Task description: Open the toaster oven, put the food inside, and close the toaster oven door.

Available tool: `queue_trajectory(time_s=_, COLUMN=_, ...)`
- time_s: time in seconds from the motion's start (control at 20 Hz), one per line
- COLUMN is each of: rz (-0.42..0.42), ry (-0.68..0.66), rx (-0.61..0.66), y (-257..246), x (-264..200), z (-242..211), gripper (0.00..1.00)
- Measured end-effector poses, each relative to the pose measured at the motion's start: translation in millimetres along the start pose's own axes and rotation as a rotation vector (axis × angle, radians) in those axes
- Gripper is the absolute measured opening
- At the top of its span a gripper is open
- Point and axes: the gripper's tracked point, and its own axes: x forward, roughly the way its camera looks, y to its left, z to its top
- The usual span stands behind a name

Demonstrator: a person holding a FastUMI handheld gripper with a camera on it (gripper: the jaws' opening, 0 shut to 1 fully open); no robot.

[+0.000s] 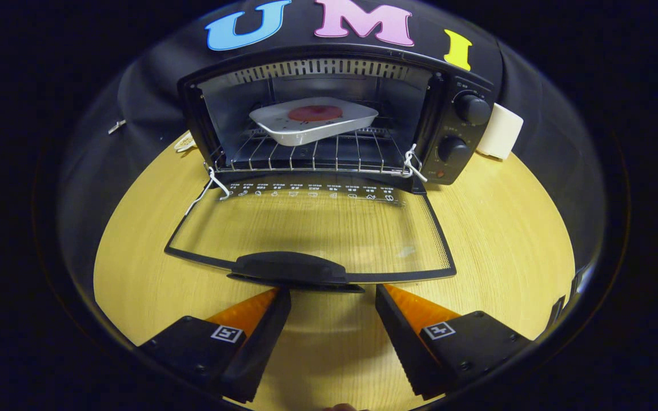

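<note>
A black toaster oven (329, 114) stands at the far side of the round wooden table (506, 228). Its glass door (312, 228) lies folded down flat toward me, with the black door handle (289, 268) at its near edge. Inside, a white tray (312, 123) carrying a round red piece of food (312, 113) rests on the wire rack (306, 154). My gripper (332, 294) is open, its fingertips just short of the door handle, one to each side of the handle's right end. Nothing is between the fingers.
Two black knobs (472, 108) sit on the oven's right panel. A white cylinder-like object (500, 131) stands right of the oven. White ties (412, 162) hang at the door hinges. A small pale item (183, 142) lies left of the oven. Bare table surrounds the door.
</note>
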Motion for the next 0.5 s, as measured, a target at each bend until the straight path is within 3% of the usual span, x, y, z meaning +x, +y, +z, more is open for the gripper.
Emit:
queue_trajectory(time_s=0.25, rz=0.014, ry=0.006, rx=-0.071, y=1.5, x=-6.9, z=8.8, gripper=0.98)
queue_trajectory(time_s=0.5, rz=0.054, ry=-0.111, rx=-0.164, y=11.6, x=-39.5, z=40.7, gripper=0.98)
